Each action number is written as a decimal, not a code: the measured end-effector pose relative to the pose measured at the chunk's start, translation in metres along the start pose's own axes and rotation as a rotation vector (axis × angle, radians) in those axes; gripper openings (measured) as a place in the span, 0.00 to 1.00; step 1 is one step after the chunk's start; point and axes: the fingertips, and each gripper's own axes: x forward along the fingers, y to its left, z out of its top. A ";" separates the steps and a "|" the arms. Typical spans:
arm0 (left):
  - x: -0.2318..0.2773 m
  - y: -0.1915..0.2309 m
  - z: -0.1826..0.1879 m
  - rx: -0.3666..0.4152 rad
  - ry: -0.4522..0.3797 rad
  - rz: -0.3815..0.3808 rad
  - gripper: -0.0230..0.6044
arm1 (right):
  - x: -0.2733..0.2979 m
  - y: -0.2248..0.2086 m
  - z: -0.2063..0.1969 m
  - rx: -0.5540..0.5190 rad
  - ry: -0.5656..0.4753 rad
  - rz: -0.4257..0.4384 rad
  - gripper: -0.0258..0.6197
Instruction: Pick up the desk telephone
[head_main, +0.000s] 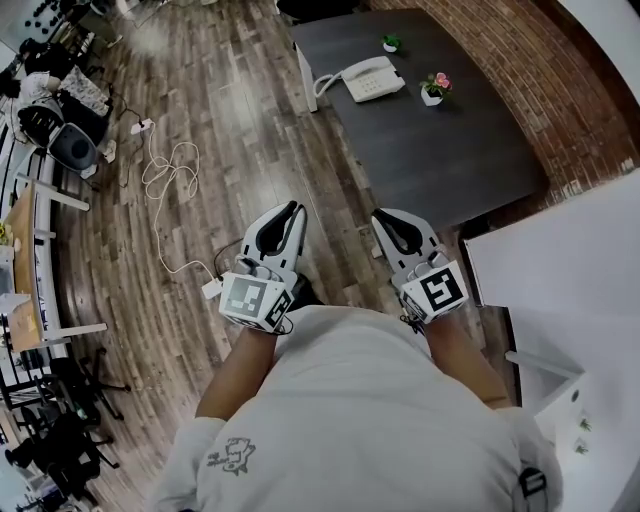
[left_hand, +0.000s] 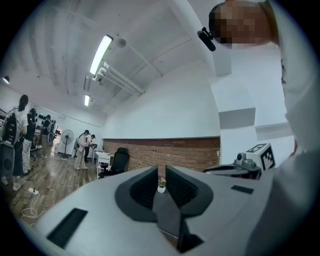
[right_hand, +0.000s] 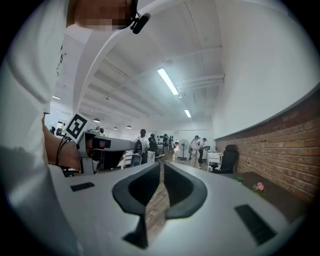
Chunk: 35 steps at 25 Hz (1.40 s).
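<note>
The white desk telephone (head_main: 372, 78), with a coiled cord, sits near the far left edge of a dark table (head_main: 450, 160) ahead of me in the head view. Both grippers are held level close to my body, well short of the table. My left gripper (head_main: 292, 211) (left_hand: 161, 172) has its jaws a narrow gap apart with nothing in between; a small flower pot (left_hand: 161, 185) shows through the gap. My right gripper (head_main: 384, 218) (right_hand: 162, 167) has its jaws almost touching and holds nothing. The telephone appears in neither gripper view.
Two small potted plants (head_main: 435, 88) (head_main: 390, 43) stand beside the telephone. A white cable (head_main: 170, 185) and power strip (head_main: 141, 126) lie on the wooden floor at left. A white counter (head_main: 560, 270) is at my right. Several people (right_hand: 145, 145) stand far off.
</note>
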 end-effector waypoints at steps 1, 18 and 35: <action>0.001 0.006 0.001 -0.001 -0.004 -0.001 0.15 | 0.006 -0.001 -0.001 0.002 0.002 -0.002 0.11; 0.019 0.129 0.013 -0.021 0.016 -0.114 0.56 | 0.159 0.012 0.004 0.021 0.037 -0.022 0.42; -0.020 0.222 0.013 -0.049 0.032 -0.033 0.56 | 0.256 0.062 -0.006 0.070 0.064 0.076 0.43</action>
